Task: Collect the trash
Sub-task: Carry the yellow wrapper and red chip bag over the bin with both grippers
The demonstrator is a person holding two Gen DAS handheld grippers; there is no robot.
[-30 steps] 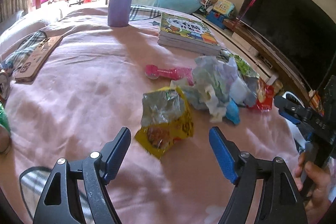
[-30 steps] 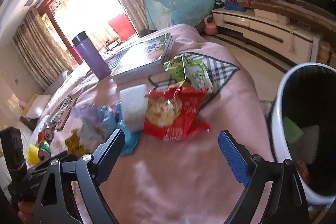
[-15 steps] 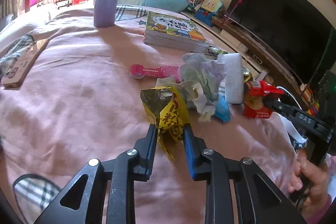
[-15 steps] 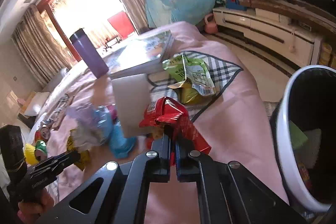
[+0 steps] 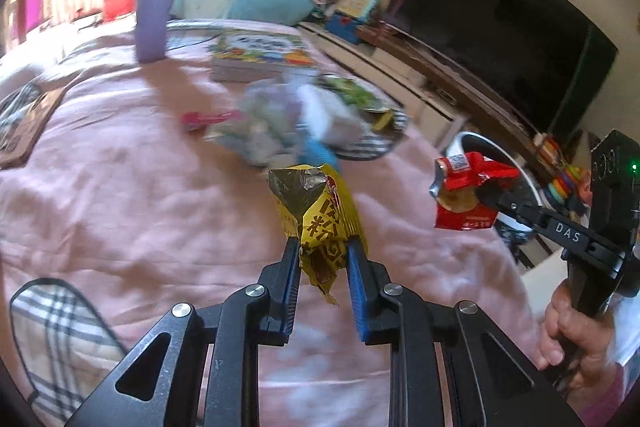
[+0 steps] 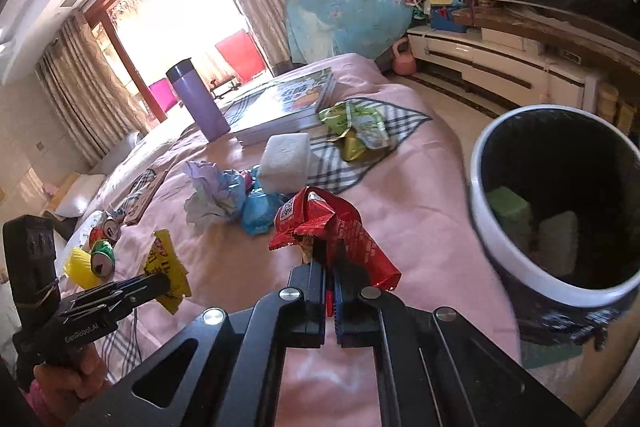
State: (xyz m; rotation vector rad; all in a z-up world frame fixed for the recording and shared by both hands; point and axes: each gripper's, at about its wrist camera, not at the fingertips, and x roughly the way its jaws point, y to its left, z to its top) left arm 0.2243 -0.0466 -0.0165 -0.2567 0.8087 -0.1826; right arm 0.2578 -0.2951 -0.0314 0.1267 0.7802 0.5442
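My left gripper (image 5: 323,247) is shut on a crumpled yellow snack wrapper (image 5: 316,211), lifted off the pink bedspread (image 5: 120,195). My right gripper (image 6: 329,259) is shut on a red snack wrapper (image 6: 340,223), also raised. In the left wrist view the red wrapper (image 5: 464,187) hangs from the right gripper (image 5: 486,193) at the right; in the right wrist view the yellow wrapper (image 6: 166,267) shows in the left gripper (image 6: 162,281) at lower left. A white-rimmed black trash bin (image 6: 500,239) stands to the right beside the bed. Crumpled paper (image 6: 210,191), a blue wrapper (image 6: 258,209), a white sponge block (image 6: 286,163) and green wrappers (image 6: 356,127) lie on the bed.
A purple flask (image 6: 198,99) and a stack of books (image 6: 288,103) stand farther back. Cans (image 6: 104,243) and a yellow object (image 6: 80,263) lie at the left. A pink item (image 5: 204,117) rests on the bed. A TV (image 5: 500,27) and low cabinet (image 6: 500,71) line the right wall.
Both grippers went from open above the wrappers to shut on them. Each has since lifted its wrapper off the bed and swung right, with the bin now larger in the right wrist view.
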